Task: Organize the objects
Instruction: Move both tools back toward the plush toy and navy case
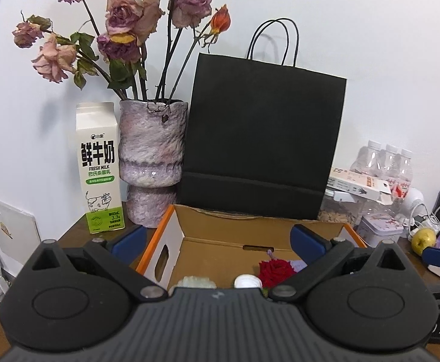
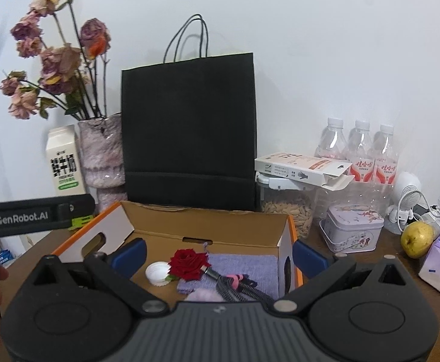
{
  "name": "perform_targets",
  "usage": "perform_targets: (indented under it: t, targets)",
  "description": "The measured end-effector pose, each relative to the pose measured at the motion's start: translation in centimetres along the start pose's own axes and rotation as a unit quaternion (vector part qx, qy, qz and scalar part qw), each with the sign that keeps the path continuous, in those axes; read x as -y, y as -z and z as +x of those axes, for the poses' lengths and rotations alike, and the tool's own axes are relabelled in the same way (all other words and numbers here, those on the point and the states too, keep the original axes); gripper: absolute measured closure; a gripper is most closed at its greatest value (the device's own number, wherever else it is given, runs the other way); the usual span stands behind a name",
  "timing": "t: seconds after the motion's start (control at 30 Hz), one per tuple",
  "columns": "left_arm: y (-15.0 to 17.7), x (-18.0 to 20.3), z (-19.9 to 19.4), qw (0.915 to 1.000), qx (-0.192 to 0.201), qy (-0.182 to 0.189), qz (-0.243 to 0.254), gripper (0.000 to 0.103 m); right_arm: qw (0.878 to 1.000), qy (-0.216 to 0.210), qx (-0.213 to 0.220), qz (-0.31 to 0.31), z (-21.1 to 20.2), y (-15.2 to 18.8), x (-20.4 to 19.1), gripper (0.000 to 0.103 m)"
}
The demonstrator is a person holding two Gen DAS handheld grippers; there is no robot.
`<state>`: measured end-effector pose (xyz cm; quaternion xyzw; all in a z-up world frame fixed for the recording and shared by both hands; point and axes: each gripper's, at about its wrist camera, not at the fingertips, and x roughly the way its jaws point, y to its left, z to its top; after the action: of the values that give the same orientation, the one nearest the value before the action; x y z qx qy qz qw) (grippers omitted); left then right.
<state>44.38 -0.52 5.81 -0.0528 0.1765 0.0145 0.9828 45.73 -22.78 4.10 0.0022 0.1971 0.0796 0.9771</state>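
Both tongs gape empty over the cardboard box [image 2: 207, 223].
Inside lie a red rose [image 2: 188, 264], white cap [image 2: 157, 274], purple cloth [image 2: 241, 267] — black bag [image 2: 189, 132] behind.

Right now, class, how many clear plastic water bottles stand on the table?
3, in a row against the wall right of the black bag: left bottle, middle bottle, right bottle. More may be hidden.

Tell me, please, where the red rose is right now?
In the right wrist view, the red rose lies inside the cardboard box, between the white cap and purple cloth.
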Motion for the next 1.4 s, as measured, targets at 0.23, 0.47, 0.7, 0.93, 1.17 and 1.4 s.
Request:
perform_targets:
  t: [0.23,0.47,0.7,0.93,1.17,1.4]
  targets:
    - [1.2,0.1,-3.1,1.0000,-0.005,0.004,0.004,0.000,1.000,-0.001,-0.003,-0.014,-3.0,1.4,-0.6,0.000]
    - [2.7,-0.3,-6.1,0.9998,-0.017,0.006,-0.004,0.000,1.000,0.003,-0.007,-0.015,-6.3,3.2,-0.4,0.000]
    - [4.6,-0.4,-8.8,0.9993,-0.036,0.005,-0.002,0.000,1.000,-0.002,-0.011,-0.026,-9.3,5.4,-0.6,0.000]
    - [6.9,-0.2,-11.0,0.9985,-0.053,0.014,-0.004,0.000,0.999,0.003,-0.025,-0.026,-11.6,8.0,-0.3,0.000]
    - [9.1,0.0,-12.8,0.9977,-0.066,0.018,0.002,0.000,0.999,0.015,-0.036,-0.031,-13.3,10.4,-0.2,0.000]
    - [11.2,-0.1,-14.2,0.9967,-0.079,0.021,0.006,0.000,0.998,0.016,-0.045,-0.042,-15.1,13.4,-0.6,0.000]
